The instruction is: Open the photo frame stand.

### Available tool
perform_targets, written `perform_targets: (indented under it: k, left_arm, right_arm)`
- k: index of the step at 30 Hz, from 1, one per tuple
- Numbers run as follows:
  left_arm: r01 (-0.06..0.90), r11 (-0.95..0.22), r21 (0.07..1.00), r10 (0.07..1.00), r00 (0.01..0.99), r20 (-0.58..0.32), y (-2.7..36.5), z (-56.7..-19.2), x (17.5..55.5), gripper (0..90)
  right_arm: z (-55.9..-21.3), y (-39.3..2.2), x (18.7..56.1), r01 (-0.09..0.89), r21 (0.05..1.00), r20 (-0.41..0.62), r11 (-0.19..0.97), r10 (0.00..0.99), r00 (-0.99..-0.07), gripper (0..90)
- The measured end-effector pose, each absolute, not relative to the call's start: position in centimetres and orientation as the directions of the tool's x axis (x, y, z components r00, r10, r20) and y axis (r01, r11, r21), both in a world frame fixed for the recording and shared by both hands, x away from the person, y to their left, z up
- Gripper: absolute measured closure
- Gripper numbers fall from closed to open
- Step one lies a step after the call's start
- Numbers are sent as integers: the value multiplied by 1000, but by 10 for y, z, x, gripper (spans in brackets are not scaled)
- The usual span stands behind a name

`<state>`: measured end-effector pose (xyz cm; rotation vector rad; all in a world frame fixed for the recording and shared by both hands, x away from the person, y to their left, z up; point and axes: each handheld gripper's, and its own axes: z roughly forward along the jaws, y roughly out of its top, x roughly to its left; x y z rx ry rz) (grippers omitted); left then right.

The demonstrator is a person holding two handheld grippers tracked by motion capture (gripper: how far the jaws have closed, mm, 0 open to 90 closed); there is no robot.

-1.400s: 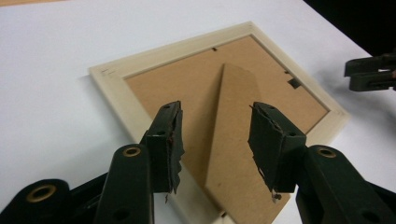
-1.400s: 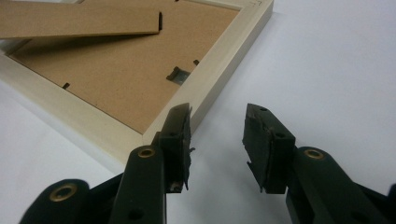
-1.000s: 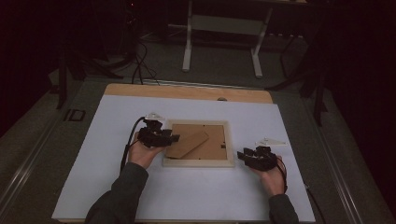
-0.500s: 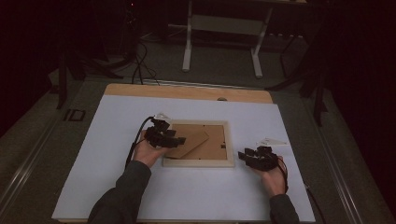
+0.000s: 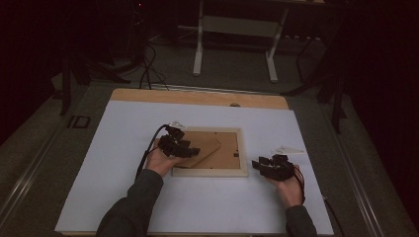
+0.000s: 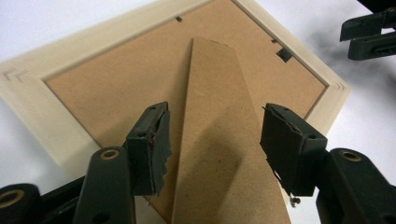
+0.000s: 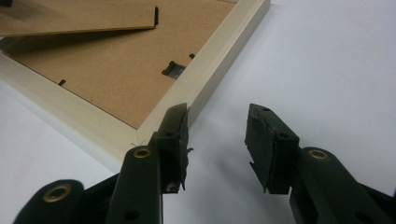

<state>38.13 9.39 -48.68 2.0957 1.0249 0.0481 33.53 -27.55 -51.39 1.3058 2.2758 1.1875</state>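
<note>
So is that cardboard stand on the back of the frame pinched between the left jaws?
No, the stand lies between the left gripper with gaps on both sides.

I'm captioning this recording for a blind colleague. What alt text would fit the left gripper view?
The left hand-held gripper has its two black jaws open on either side of a brown fold-out stand on the back of a pale wooden picture frame, which lies face down on a white table. Neither pad touches the stand. The right hand-held gripper shows at the top right corner.
</note>
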Motion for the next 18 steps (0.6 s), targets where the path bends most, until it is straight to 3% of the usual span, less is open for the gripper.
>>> perform_targets:
  k: [18]
  left_arm:
    - [658,-421,624,650,699,-299,85,-497,384,344]
  right_arm:
    - [-516,-274,336,602,752,162,270,809,-565,581]
